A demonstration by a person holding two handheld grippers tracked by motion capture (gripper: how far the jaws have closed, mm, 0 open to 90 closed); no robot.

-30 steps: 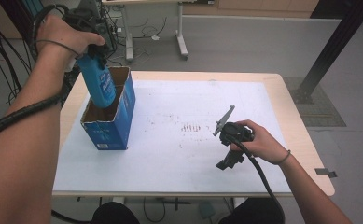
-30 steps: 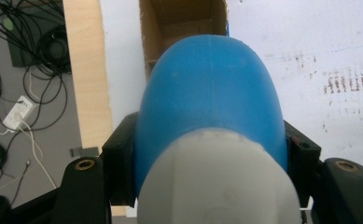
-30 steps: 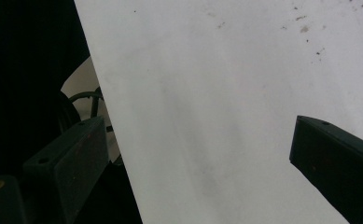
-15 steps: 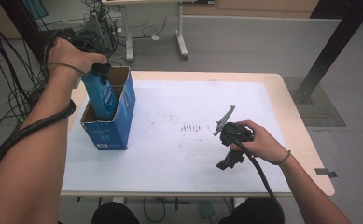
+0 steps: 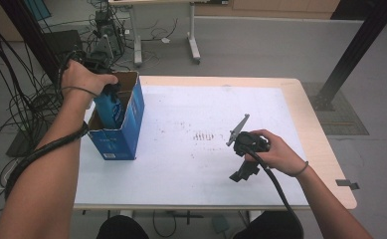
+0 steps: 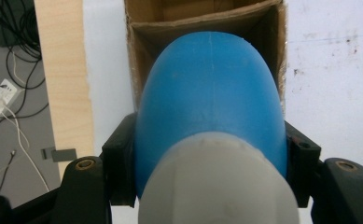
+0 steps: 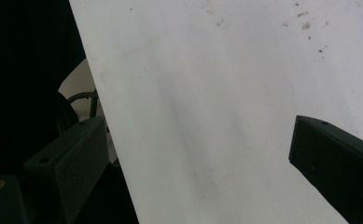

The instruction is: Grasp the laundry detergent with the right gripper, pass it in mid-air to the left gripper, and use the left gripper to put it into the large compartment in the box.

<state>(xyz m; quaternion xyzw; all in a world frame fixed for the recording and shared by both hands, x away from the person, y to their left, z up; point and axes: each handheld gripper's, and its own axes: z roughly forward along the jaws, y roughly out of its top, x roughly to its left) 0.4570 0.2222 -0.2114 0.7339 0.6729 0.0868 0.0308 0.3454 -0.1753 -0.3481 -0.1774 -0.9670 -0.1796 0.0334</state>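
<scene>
Table (image 5: 191,164): white top, flat, speckled, pale wood edge.
Box (image 5: 124,134): blue cardboard, open-topped, at table's left edge.
Bottle (image 6: 209,98): smooth blue plastic, rounded, grey cap; partly inside box, release apparently left.
Left gripper (image 6: 209,168): pinching bottle.
Right gripper (image 7: 193,158): spread, empty, idle.

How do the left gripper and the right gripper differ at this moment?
The left gripper is shut on the blue bottle, above the open cardboard box; the right gripper is open and holds nothing. The left is raised at the table's left edge; the right sits low over the white surface. Both have black jaws.
</scene>
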